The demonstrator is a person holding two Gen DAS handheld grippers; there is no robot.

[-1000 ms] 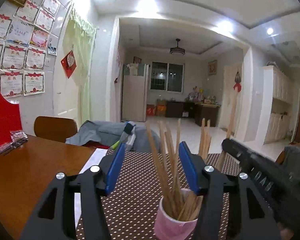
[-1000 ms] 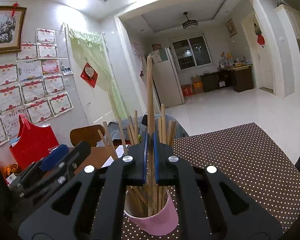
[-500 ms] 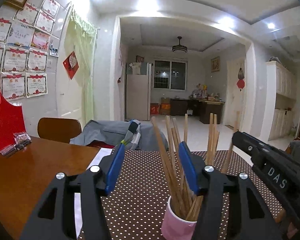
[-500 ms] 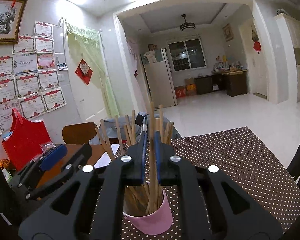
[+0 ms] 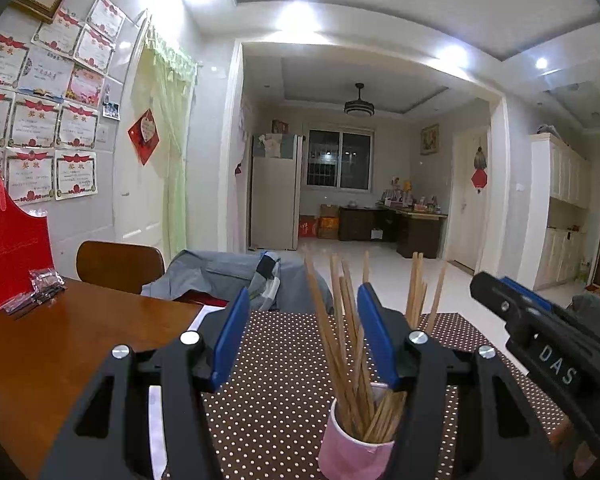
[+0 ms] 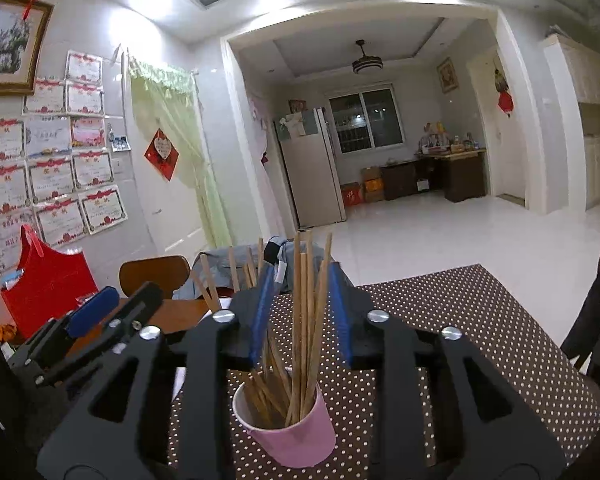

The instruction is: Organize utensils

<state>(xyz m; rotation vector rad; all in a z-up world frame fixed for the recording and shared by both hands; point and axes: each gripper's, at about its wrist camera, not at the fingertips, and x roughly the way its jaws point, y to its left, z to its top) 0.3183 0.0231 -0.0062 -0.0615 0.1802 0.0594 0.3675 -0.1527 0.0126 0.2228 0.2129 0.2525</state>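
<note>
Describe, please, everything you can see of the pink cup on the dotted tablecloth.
The pink cup is a small, smooth tumbler, maybe paper or plastic, with a pale inside. It stands on the brown white-dotted tablecloth, looking slightly tilted in the right wrist view, perhaps from the lens. It holds a loose bundle of wooden chopsticks that fan out above its rim. No gripper pad touches the cup itself.

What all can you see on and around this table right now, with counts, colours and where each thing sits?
Pink paper cup: one, pink, on the dotted cloth.
Wooden chopsticks: many, tan, upright in the cup.
Brown polka-dot tablecloth: one, covering the table's right part.
Wooden table: one, orange-brown, bare at left.
Red gift bag: one, far left on the table.
Wooden chair: one, brown, behind the table.
Left tool: black, blue pads, open.
Right tool: black, blue pads, opening around the chopsticks.
</note>
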